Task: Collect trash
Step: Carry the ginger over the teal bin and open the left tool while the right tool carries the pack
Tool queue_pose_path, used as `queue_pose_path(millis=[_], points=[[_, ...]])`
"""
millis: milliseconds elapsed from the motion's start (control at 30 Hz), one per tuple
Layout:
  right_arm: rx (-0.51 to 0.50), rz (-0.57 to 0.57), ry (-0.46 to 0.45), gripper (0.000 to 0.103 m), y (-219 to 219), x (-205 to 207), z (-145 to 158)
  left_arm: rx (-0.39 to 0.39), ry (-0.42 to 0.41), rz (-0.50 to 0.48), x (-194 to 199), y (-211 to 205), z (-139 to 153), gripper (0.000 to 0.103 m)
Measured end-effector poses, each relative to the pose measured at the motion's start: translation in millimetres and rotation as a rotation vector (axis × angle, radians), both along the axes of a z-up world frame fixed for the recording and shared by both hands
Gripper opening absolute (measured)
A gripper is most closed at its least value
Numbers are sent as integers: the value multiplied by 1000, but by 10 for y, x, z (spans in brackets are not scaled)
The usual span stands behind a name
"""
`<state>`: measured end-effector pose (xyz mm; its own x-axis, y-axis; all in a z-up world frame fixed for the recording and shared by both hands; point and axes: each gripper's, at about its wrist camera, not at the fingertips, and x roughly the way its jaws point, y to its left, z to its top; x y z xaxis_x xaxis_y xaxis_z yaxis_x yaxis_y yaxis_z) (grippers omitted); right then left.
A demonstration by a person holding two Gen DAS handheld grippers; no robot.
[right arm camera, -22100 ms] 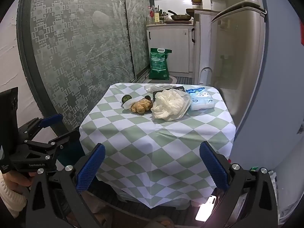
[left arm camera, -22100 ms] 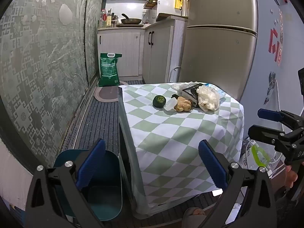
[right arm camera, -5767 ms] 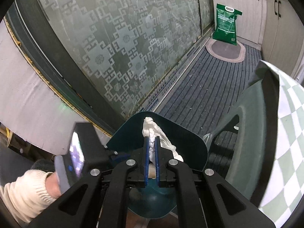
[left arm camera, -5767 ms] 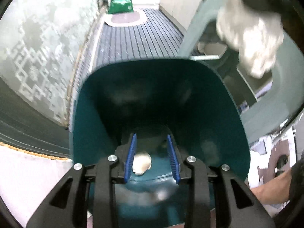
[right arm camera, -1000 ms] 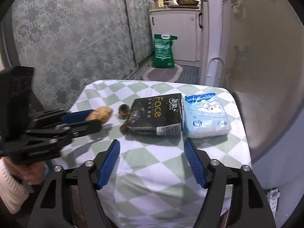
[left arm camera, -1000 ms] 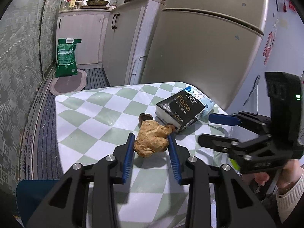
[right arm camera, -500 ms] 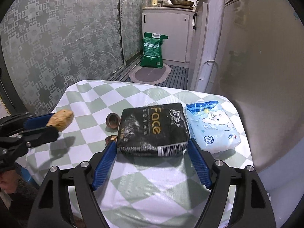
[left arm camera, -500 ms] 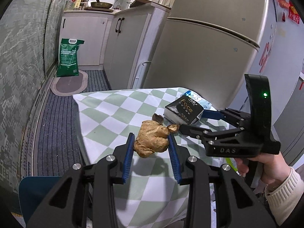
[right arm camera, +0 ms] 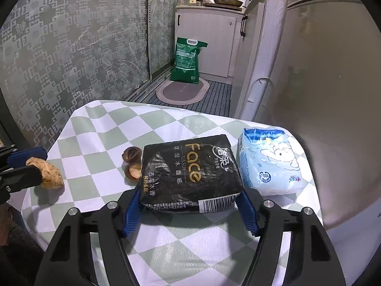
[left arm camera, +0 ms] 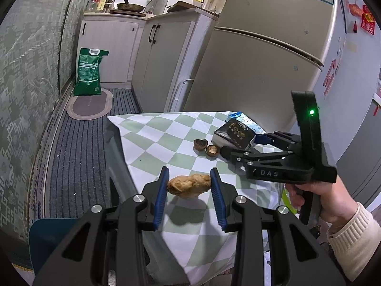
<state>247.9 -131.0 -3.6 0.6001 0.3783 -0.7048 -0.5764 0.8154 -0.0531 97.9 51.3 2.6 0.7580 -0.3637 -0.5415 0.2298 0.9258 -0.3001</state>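
- Standing behind the table [right arm camera: 100,124] from where you are, the fridge [left arm camera: 262,54] is the biggest thing in view.
- Your table, under a green-and-white checked cloth, is the landmark for everything below.
- Low at the table's near left corner you can see the rim of the teal bin [left arm camera: 47,233].
- Your right gripper [right arm camera: 188,205] reaches over the table's near edge; its jaws have just been closing and now straddle the black tissue pack [right arm camera: 190,171]. You cannot tell whether the pads press on it yet.
- A blue tissue pack [right arm camera: 269,164] lies on the table just right of the black one.
- Your left gripper [left arm camera: 189,188] is partly closed, clamped on the ginger root [left arm camera: 189,186], lifted clear above the table's near left part.
- Two brown shells [right arm camera: 132,163] sit on the table, touching the black pack's left edge.
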Motion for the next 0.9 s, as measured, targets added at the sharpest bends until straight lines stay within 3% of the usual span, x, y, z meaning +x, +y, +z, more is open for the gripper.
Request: queue_pose_path(millis=[233,500,900], points=[[42,-5,-41,68,24,-109,301,-8,-35,11,-113,84,77,37],[77,34,-40,68,229,-207,427,-26,-74,75,-293,435,165,37],[97,159,-37,68,873,-487,580,-31,-7,190,-482,1061,-55,37]])
